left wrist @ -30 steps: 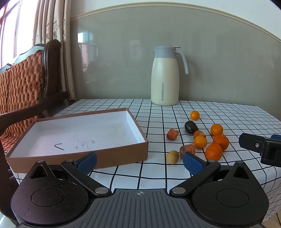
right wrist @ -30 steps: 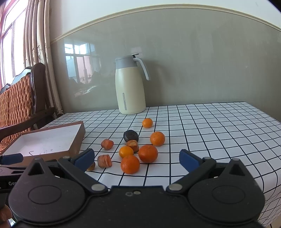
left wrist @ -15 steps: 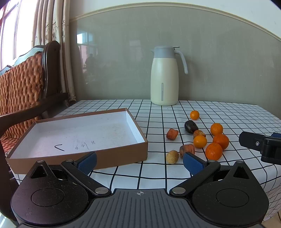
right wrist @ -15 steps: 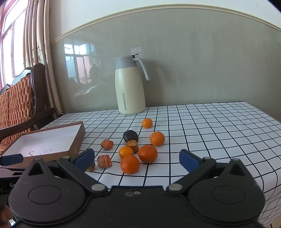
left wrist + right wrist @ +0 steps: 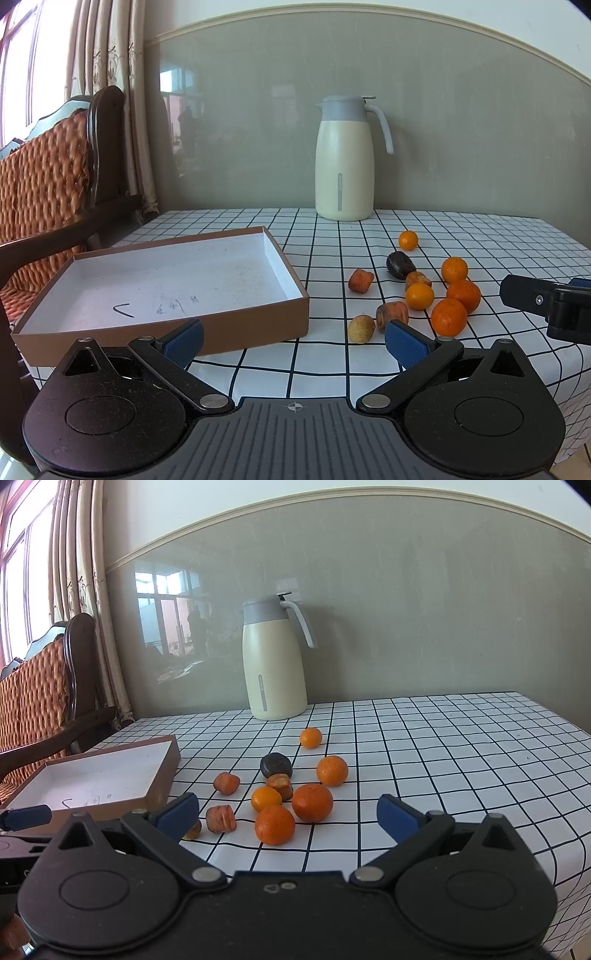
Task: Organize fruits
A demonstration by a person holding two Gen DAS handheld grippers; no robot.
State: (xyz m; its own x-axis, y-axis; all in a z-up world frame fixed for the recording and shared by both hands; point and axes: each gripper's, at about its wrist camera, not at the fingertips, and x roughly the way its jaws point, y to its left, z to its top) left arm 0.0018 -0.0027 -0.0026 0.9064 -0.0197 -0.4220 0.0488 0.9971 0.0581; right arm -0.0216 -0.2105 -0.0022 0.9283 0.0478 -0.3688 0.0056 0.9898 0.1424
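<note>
In the left wrist view, the left gripper [image 5: 293, 338] has its jaws spread wide with nothing in them, low over the counter [image 5: 480, 236] between the brown box [image 5: 258, 325] and the fruits [image 5: 419, 295]. In the right wrist view, the right gripper [image 5: 288, 812] is spread wide too and holds nothing, with the fruits [image 5: 275, 823] lying loose on the counter just ahead, right of the box [image 5: 162, 779].

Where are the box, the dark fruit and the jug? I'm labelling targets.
box [image 5: 166, 284]: left wrist view, on its bare white floor.
dark fruit [image 5: 276, 765]: right wrist view, on its top.
jug [image 5: 343, 166]: left wrist view, on its cream body.
</note>
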